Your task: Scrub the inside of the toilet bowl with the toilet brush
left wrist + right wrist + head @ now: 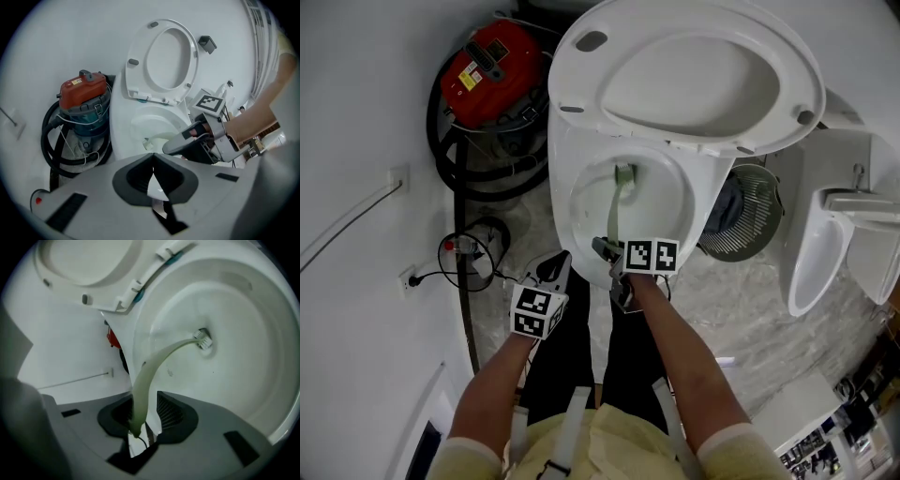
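Between the spread jaws of the right gripper (143, 405): pale green handle of the toilet brush (154, 364), leaning on one jaw, clear of the other; curving out to its head at the bottom of the toilet bowl (253, 348); just beside the bowl's front, left gripper (153, 159) pressed together, pinching nothing; beyond, seat (578, 84) raised; further left, red vacuum cleaner (487, 61).
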Demonstrator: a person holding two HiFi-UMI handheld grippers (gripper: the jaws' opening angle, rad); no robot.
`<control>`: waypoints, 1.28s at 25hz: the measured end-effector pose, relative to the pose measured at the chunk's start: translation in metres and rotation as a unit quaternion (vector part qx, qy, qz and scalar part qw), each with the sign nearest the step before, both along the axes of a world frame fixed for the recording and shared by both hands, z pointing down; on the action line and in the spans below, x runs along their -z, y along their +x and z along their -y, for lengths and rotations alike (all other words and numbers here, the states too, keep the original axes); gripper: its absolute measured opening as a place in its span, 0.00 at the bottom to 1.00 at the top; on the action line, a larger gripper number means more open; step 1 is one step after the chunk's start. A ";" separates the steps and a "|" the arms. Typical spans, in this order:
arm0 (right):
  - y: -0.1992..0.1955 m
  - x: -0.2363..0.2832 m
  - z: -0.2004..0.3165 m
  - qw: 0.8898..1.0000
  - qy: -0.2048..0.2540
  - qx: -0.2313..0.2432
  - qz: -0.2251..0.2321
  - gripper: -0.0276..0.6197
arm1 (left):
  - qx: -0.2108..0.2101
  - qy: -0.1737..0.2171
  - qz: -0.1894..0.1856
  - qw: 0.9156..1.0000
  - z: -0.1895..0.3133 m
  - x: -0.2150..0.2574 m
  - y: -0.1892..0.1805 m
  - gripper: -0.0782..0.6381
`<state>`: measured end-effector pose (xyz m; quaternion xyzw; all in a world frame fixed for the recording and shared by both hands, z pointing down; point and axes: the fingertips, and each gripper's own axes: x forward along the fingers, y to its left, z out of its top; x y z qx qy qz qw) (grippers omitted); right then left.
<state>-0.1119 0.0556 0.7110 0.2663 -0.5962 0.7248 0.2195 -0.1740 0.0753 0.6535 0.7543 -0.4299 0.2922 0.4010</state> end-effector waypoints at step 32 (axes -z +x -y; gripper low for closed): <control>0.079 -0.010 -0.013 0.948 0.236 0.171 -0.128 0.25 | -0.006 -0.224 -0.202 0.954 0.048 -0.061 0.120 0.43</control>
